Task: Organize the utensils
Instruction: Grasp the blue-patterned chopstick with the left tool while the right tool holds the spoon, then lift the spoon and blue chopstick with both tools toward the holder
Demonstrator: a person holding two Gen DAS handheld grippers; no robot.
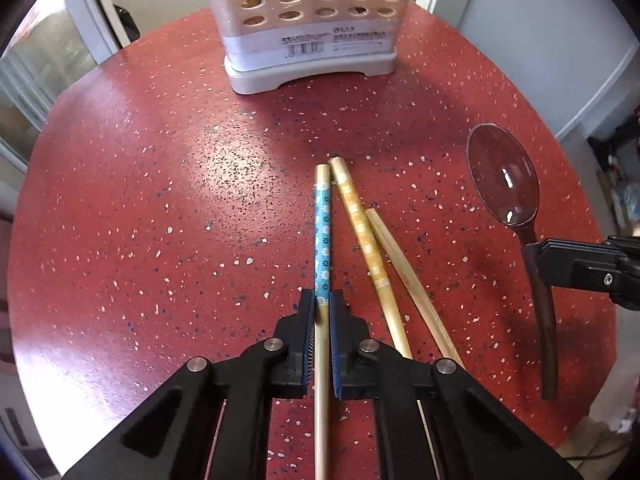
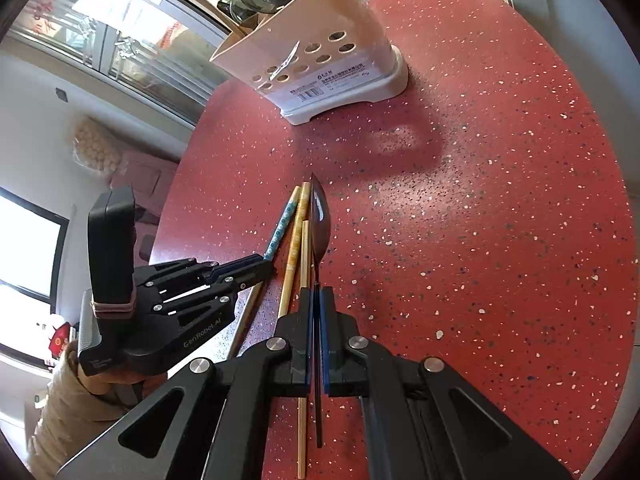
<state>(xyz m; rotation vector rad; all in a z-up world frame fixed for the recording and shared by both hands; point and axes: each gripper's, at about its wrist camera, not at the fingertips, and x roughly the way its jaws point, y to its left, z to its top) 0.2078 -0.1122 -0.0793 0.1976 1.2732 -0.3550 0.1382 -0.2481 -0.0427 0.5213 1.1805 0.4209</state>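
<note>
My left gripper (image 1: 322, 300) is shut on a blue-patterned chopstick (image 1: 322, 236), which runs between its pads and points toward the holder. Two other chopsticks, one yellow-patterned (image 1: 366, 236) and one plain (image 1: 404, 272), lie on the red table just right of it. My right gripper (image 2: 318, 294) is shut on the handle of a dark brown spoon (image 2: 320, 216), seen edge-on there; in the left wrist view the spoon (image 1: 504, 176) shows its bowl, held at the handle by the right gripper (image 1: 534, 262). A white utensil holder (image 1: 312, 28) with round holes stands at the table's far side.
The round red speckled table (image 1: 160, 208) ends in a curved edge all around. The holder (image 2: 320, 60) has a barcode label on its front. A person's sleeve and hand (image 2: 68, 400) hold the left gripper at lower left. Windows and shelves lie beyond the table.
</note>
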